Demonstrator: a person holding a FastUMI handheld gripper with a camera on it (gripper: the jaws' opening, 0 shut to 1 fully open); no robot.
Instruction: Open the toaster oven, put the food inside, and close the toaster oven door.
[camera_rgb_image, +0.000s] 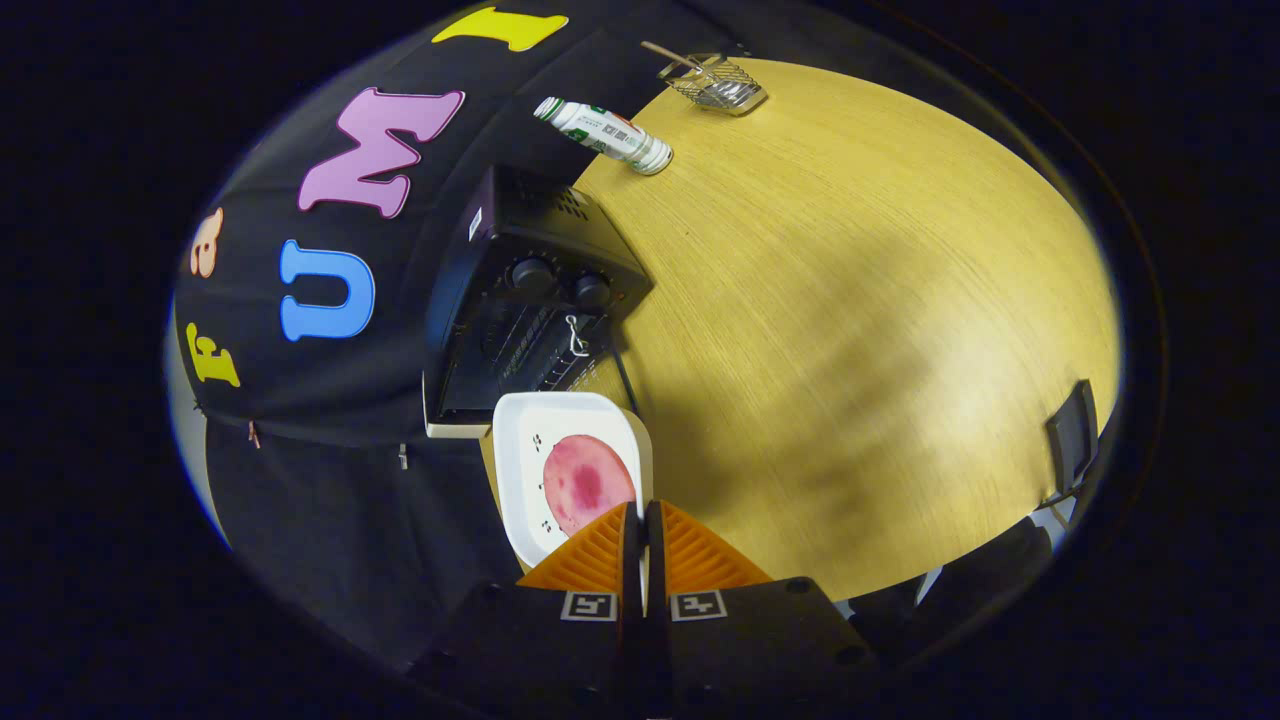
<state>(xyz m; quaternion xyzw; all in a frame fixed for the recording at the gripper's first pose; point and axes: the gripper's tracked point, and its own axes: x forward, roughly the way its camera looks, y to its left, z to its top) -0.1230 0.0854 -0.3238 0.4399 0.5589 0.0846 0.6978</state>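
A black toaster oven with two knobs stands on the wooden table, against the booth wall. Rack bars show in its front; I cannot tell whether the door is open or closed. A white square plate with a round pink slice of food sits just ahead of my fingers, right in front of the oven. My gripper is shut on the plate's near rim, and a sliver of white shows between the fingertips.
A green-and-white bottle lies on the table beyond the oven. A small wire basket stands farther back. A thin black cable runs from the oven. A black object sits at the table's edge.
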